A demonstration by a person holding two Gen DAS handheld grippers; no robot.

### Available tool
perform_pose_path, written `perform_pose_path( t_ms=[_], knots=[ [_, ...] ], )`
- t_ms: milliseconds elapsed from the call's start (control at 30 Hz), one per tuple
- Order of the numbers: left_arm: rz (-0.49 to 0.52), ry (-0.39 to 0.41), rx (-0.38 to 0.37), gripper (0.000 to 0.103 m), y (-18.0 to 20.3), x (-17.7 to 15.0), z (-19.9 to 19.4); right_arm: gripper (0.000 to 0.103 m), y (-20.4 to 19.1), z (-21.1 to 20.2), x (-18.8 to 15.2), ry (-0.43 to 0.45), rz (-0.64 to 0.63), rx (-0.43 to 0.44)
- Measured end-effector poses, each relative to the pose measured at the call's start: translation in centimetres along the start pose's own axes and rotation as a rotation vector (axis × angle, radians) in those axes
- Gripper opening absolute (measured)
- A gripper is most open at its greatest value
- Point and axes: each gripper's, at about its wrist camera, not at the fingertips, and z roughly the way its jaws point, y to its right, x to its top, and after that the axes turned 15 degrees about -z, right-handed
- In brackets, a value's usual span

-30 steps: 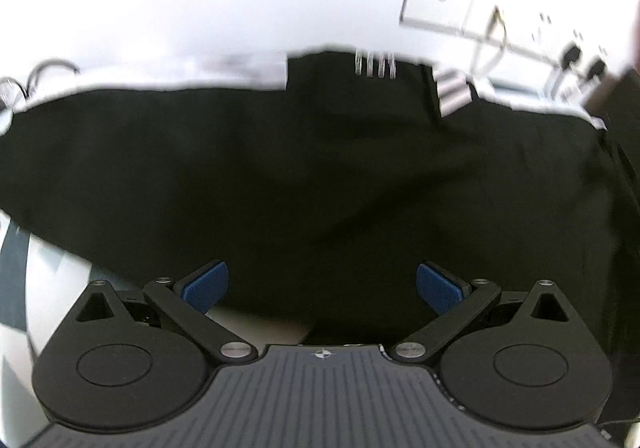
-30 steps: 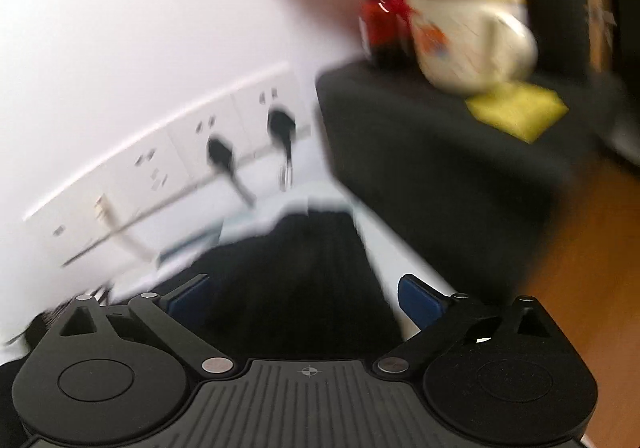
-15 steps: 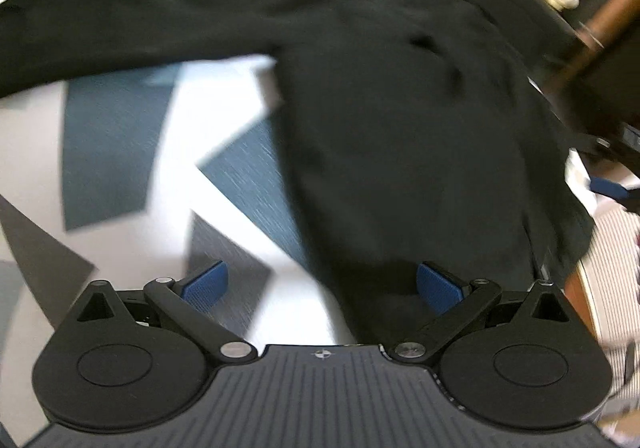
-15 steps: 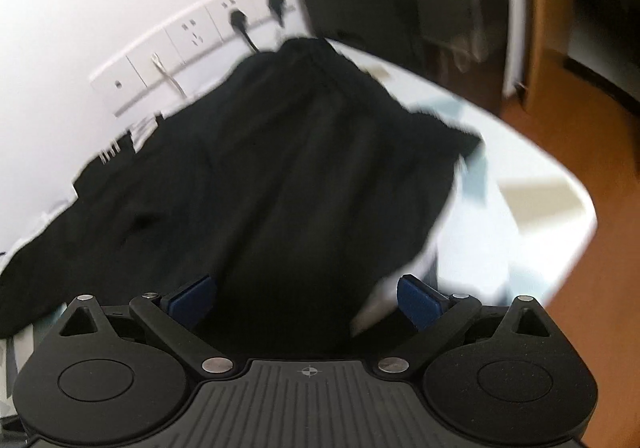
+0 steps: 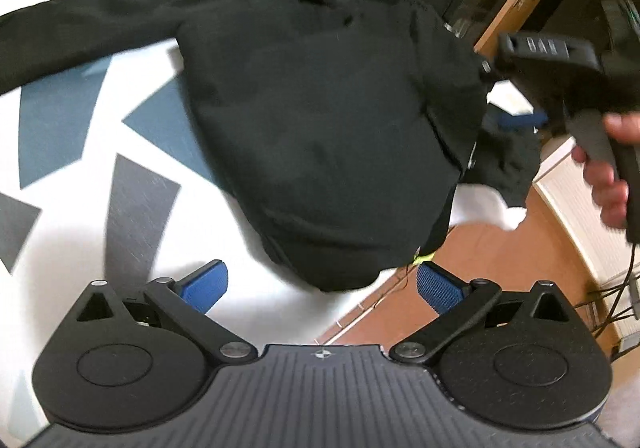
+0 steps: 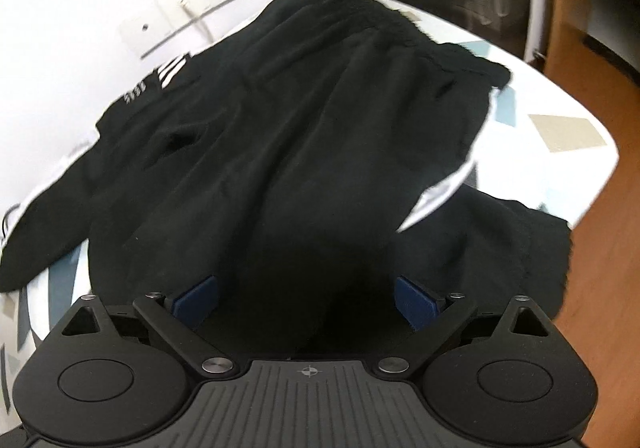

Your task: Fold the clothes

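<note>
While spread flat | black garment (image 5: 320, 95) | sleeve outstretched, hem overhanging table (image 5: 132, 260)

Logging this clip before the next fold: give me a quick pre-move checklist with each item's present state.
1. Left tool open, nothing between its pads: ok.
2. Right tool open, not gripping: ok.
3. Black garment lying spread on the patterned table: ok.
4. Garment fully on the table: not ok, its near end overhangs the edge above the wood floor.
5. Long sleeve laid out flat: ok.
6. Garment free of wrinkles: cannot tell, blurred and too dark.
</note>
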Motion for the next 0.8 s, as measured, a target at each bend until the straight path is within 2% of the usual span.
perform_pose_path(
  t_ms=[33, 67, 100, 133, 167, 200, 233, 267, 300, 400, 467, 533, 600, 633, 667, 800],
  knots=[
    [0.009, 0.015, 0.023, 0.102, 0.4, -0.4, 0.3, 0.092, 0.1, 0.6, 0.3, -0.019, -0.003, 0.019],
    [0.028, 0.048, 0.054, 0.102, 1.0, -0.8, 0.3, 0.077, 0.2, 1.2, 0.6, -0.044, 0.009, 0.048],
    [0.050, 0.085, 0.092, 0.102, 1.6, -1.1, 0.3, 0.057, 0.4, 1.4, 1.0, -0.055, 0.021, 0.066],
    [0.075, 0.129, 0.136, 0.097, 2.4, -1.3, 0.3, 0.051, 0.6, 1.6, 1.4, -0.067, 0.034, 0.083],
    [0.081, 0.160, 0.166, 0.092, 2.9, -1.3, 0.3, 0.037, 0.7, 1.6, 1.8, -0.065, 0.039, 0.098],
    [0.064, 0.175, 0.180, 0.081, 3.3, -1.1, 0.1, 0.024, 0.8, 1.1, 2.3, -0.035, 0.030, 0.110],
    [0.041, 0.190, 0.187, 0.070, 3.5, -0.8, 0.0, 0.020, 1.0, 0.6, 2.7, -0.003, 0.020, 0.125],
    [0.010, 0.204, 0.187, 0.067, 3.6, -0.4, -0.3, 0.013, 1.3, 0.1, 3.3, 0.031, 0.009, 0.145],
    [-0.021, 0.218, 0.188, 0.066, 3.8, 0.0, -0.6, 0.011, 1.6, -0.3, 3.8, 0.061, 0.005, 0.162],
    [-0.047, 0.302, 0.275, 0.066, 4.8, 1.1, -1.1, 0.011, 2.6, -0.7, 5.3, 0.128, 0.008, 0.227],
    [-0.082, 0.329, 0.321, 0.066, 5.2, 2.1, -1.1, 0.011, 3.0, -0.4, 6.1, 0.140, -0.008, 0.270],
    [-0.128, 0.345, 0.358, 0.066, 5.4, 3.2, -1.0, 0.020, 3.0, 0.1, 6.4, 0.120, -0.036, 0.300],
    [-0.182, 0.357, 0.387, 0.065, 5.2, 4.4, -0.7, 0.047, 3.1, 0.6, 6.3, 0.085, -0.039, 0.349],
    [-0.209, 0.366, 0.395, 0.061, 5.0, 4.9, -0.7, 0.052, 3.2, 0.8, 6.0, 0.068, -0.034, 0.372],
    [-0.241, 0.375, 0.400, 0.059, 4.9, 5.5, -0.7, 0.057, 3.5, 1.0, 5.6, 0.051, -0.022, 0.390],
    [-0.346, 0.402, 0.405, 0.058, 4.3, 7.0, -1.1, 0.058, 5.1, 1.7, 3.9, -0.017, 0.059, 0.457]
  ],
)
